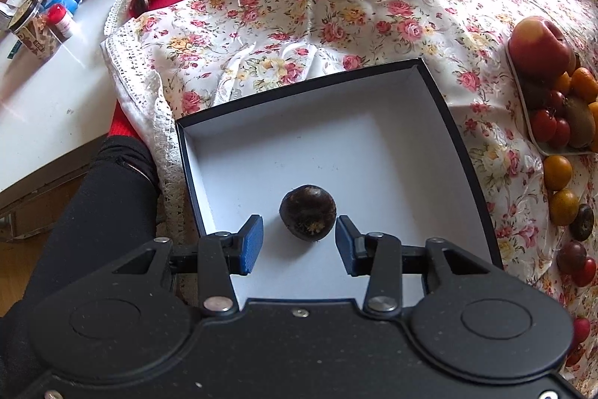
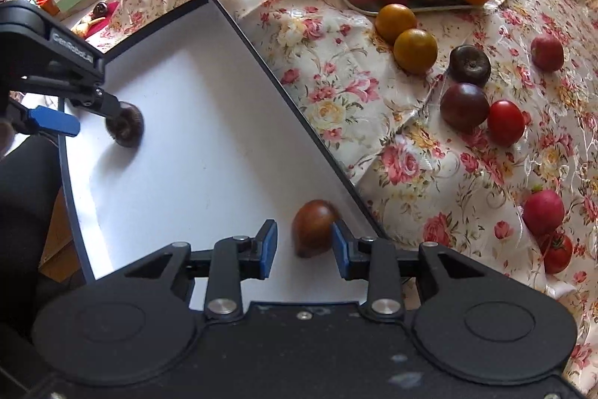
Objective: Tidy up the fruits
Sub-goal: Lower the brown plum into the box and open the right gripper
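Now hovering over the white-lined box [image 1: 441, 88], left gripper [image 1: 299, 242] spread wide, with a dark round fruit [image 1: 307, 217] resting free on the box floor just ahead of the pads, apparently being set down for sorting. Further right, right gripper [image 2: 304, 243] also gaping around a brownish-red tomato [image 2: 314, 227] near the box's edge, touching one pad at most, while loose fruit is waiting on the floral tablecloth [image 2: 336, 70].

We see: box [image 1: 441, 107] white inside, dark rim | tablecloth [image 1: 299, 6] cream, pink-rose floral | pads [image 1: 251, 243] blue | fruit [image 1: 307, 217] dark brown
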### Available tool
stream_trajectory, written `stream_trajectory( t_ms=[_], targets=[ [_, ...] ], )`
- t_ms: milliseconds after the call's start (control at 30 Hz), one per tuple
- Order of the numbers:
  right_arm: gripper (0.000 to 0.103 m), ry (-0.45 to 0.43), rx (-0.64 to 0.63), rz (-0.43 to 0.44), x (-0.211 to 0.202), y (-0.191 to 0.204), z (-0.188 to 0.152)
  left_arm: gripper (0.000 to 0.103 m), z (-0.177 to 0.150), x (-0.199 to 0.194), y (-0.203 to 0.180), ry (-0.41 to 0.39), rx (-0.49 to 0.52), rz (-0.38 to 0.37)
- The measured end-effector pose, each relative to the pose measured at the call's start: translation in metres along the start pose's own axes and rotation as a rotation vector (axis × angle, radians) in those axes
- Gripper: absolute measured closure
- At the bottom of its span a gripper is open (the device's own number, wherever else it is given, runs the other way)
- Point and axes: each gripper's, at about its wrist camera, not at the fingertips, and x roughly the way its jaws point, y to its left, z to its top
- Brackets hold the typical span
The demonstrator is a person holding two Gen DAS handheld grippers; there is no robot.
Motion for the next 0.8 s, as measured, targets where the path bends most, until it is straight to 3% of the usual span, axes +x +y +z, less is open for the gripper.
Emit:
stream_trajectory(
  t_ms=[233, 667, 800],
  targets=[
    [0.069, 0.000, 0.014, 0.023, -0.008, -0.005, -0.001, 0.053, -0.001, 0.000, -0.002, 0.009, 0.010, -0.004],
    [0.068, 0.106, 0.044, 0.097, -0.016, -0.018, -0.003, 0.053, -0.018, -0.003, -0.022, 0.055, 0.118, -0.048],
    [0.060, 0.131, 0.085, 0.140, -0.019, -0.028, -0.001, 0.053, -0.025, -0.001, -0.028, 0.089, 0.146, -0.074]
  ],
)
